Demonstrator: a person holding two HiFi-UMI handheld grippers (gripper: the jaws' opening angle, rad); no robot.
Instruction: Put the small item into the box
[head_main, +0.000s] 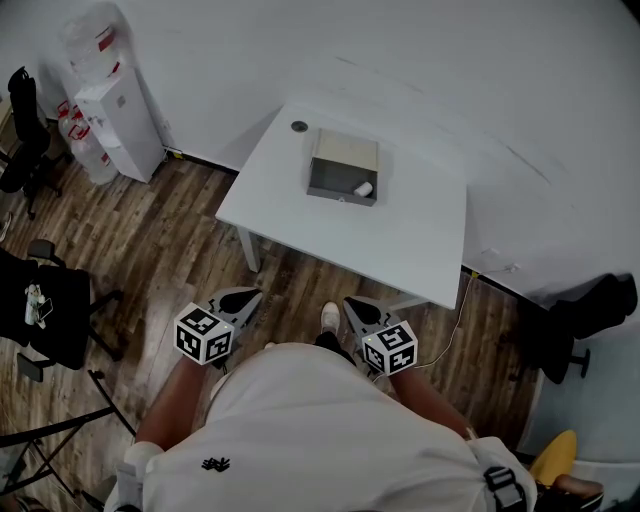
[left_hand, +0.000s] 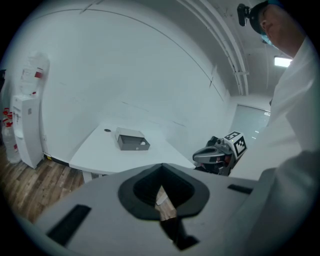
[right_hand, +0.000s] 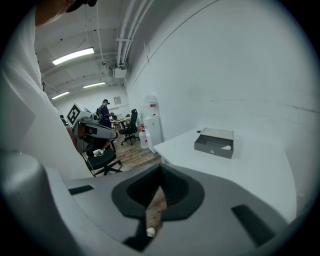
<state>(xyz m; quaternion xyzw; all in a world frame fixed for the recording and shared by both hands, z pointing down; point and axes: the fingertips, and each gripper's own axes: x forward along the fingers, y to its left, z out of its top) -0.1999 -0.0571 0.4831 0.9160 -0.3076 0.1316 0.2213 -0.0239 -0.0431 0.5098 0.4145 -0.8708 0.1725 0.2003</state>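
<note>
Well back from the box (head_main: 343, 167), past the table's near edge and over the wooden floor (head_main: 200, 240), the left gripper (head_main: 243, 298) has its jaws pressed together with nothing between them. Its own view shows only a sliver of floor past the closed tips. The right gripper (head_main: 358, 306) sits close beside it, equally far from the box, and its jaws are likewise clenched on nothing.

Both tools are held low at the person's waist with their tips aimed toward the box. This reads as a resting carry rather than a reach. Neither is near enough to the box to act on it, and nothing loose lies on the table (head_main: 400, 235) around the box that would call for a grasp.

The small item (head_main: 363, 188) lies inside the box, in the corner nearest the person on the right gripper's side, close against the front wall. It is a pale, rounded lump, white against the dark grey interior, and too small here to tell its exact shape or material.

The box itself is shallow and dark-walled, open on the side toward the person, with a paler cover over its far part. Judging by where the item lies, the placing looks already done, which would explain the empty, closed jaws held away from the box.
</note>
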